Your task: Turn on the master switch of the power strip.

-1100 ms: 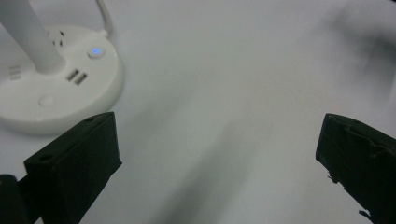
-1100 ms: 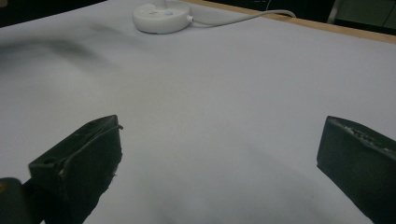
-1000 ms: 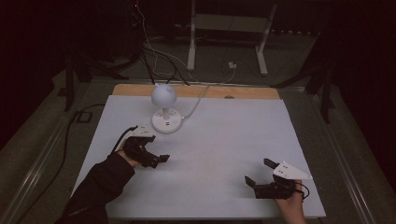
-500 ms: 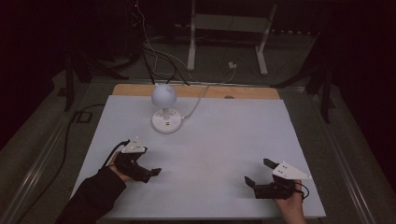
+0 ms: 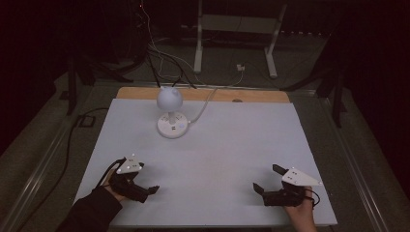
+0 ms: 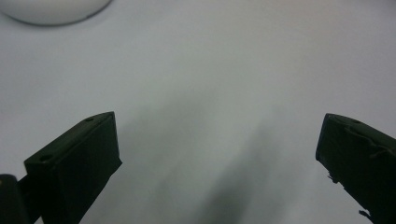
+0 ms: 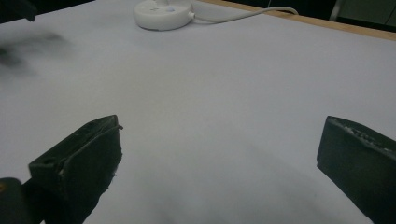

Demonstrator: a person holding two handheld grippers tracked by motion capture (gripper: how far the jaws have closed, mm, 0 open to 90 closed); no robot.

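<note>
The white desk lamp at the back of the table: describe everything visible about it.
The white desk lamp stands upright on the white table, near its far edge and left of centre. It has a round, flat base with small marks on top, a short stem and a globe-shaped head, all looking like smooth matte plastic. It does not appear lit. A white cable runs from the base off the back edge. Neither gripper touches it.

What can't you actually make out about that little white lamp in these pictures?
- Lamp base buttons: too small, high view.
- Lamp base: cut off by the top edge, left gripper view.
- Lamp head: cropped above the base, right gripper view.
- Cable end: lost in the dark floor.
</note>
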